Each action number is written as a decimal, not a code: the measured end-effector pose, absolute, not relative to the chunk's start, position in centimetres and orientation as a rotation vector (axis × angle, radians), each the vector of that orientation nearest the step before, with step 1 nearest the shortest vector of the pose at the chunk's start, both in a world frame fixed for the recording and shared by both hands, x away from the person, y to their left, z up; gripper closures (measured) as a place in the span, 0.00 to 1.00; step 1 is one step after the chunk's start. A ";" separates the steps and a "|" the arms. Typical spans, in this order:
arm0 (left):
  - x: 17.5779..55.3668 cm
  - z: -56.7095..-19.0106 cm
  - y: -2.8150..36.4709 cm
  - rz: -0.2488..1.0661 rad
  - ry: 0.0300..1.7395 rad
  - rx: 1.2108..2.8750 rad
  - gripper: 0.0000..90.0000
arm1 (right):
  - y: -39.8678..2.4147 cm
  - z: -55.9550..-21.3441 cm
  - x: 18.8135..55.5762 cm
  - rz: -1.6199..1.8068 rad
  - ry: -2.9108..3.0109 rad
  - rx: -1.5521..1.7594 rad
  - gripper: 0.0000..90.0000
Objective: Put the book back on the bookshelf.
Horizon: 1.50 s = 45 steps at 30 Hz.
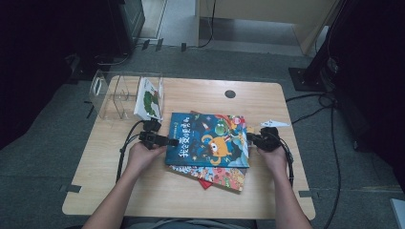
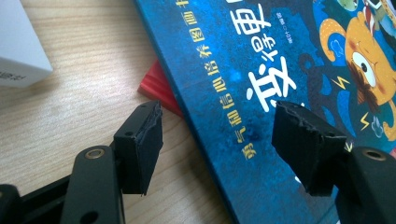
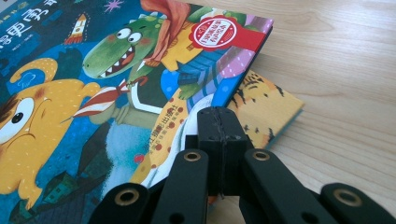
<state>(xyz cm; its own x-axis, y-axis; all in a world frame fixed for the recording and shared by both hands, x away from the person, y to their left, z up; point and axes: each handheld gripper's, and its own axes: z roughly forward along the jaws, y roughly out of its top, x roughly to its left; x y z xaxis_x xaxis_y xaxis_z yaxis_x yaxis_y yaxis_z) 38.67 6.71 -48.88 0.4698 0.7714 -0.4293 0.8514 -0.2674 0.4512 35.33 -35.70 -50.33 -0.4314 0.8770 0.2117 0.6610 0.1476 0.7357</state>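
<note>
I found the left hand-held gripper (image 2: 217,140) standing wide, straddling the spine edge of the blue picture book (image 1: 209,139) without pressing it; the right hand-held gripper (image 3: 219,122) was closed, empty, at the opposite edge. The book topped a stack on the surface (image 1: 119,186); one book (image 1: 149,98) already stood in the clear organiser (image 1: 114,93). I judged the filing barely begun. The cover bore Chinese characters and a red seal, neither legible.

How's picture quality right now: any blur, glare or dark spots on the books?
High view: soft and low in detail, dark surroundings, wooden table evenly lit. Left gripper view: blue book sharp, cover slightly glossy, no harsh glare. Right gripper view: cover crisp near the right tongs, far table softer.
</note>
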 end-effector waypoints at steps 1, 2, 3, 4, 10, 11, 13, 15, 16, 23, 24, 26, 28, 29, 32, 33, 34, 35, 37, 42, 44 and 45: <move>38.7 -49.0 6.7 -0.166 1.346 2.084 0.38 | -35.5 -50.3 35.5 1.165 2.165 1.491 1.00; 38.7 -49.1 6.7 -0.165 1.346 2.089 0.38 | -35.5 -50.3 35.5 1.165 2.165 1.491 1.00; 38.7 -49.1 6.8 -0.175 1.352 2.078 0.38 | -35.3 -50.4 35.5 1.172 2.169 1.485 1.00; 38.8 -49.2 6.8 -0.178 1.362 2.071 0.38 | -35.2 -50.4 35.6 1.171 2.174 1.480 1.00; 38.9 -49.2 7.1 -0.210 1.408 2.067 0.35 | -34.0 -50.3 35.9 1.181 2.210 1.451 1.00; 38.9 -49.0 7.2 -0.217 1.416 2.071 0.38 | -34.0 -50.3 36.0 1.182 2.215 1.456 1.00; 38.9 -48.6 7.5 -0.237 1.435 2.064 0.41 | -34.0 -50.3 36.0 1.190 2.216 1.460 1.00; 38.8 -47.9 7.9 -0.248 1.448 2.027 0.46 | -34.0 -50.3 36.1 1.195 2.221 1.468 1.00; 38.8 -47.4 8.1 -0.253 1.439 2.023 0.49 | -34.0 -50.3 36.1 1.195 2.223 1.466 1.00; 38.3 -42.7 8.9 -0.218 1.385 2.071 0.58 | -33.1 -50.4 36.1 1.222 2.260 1.437 1.00; 38.3 -42.0 9.1 -0.208 1.378 2.075 0.58 | -33.1 -50.4 36.1 1.222 2.260 1.437 1.00; 38.2 -40.6 9.3 -0.194 1.372 2.060 0.61 | -32.7 -50.4 36.2 1.231 2.276 1.420 1.00; 38.3 -39.3 9.4 -0.203 1.353 2.053 0.65 | -32.3 -50.4 36.2 1.228 2.283 1.405 1.00; 38.4 -38.7 9.4 -0.203 1.346 2.056 0.65 | -31.9 -50.4 36.2 1.230 2.285 1.387 1.00; 38.6 -37.0 9.5 -0.226 1.341 2.044 0.67 | -31.3 -50.5 36.1 1.237 2.301 1.352 1.00; 38.7 -36.5 9.6 -0.240 1.335 2.033 0.68 | -31.0 -50.5 36.1 1.241 2.309 1.344 1.00; 38.8 -36.0 9.5 -0.256 1.329 2.025 0.69 | -30.8 -50.5 36.1 1.244 2.316 1.327 1.00; 38.8 -35.6 9.4 -0.263 1.324 2.021 0.70 | -30.5 -50.5 36.1 1.248 2.321 1.321 1.00; 38.9 -34.6 9.2 -0.267 1.312 2.022 0.72 | -29.4 -50.5 36.0 1.253 2.349 1.284 1.00; 39.3 -32.6 8.9 -0.316 1.273 2.023 0.78 | -28.0 -50.4 35.8 1.239 2.384 1.230 1.00; 39.5 -32.1 8.4 -0.327 1.275 2.048 0.79 | -27.2 -50.4 35.8 1.232 2.400 1.183 1.00; 39.6 -31.8 8.2 -0.322 1.283 2.066 0.79 | -26.9 -50.4 35.7 1.229 2.402 1.175 1.00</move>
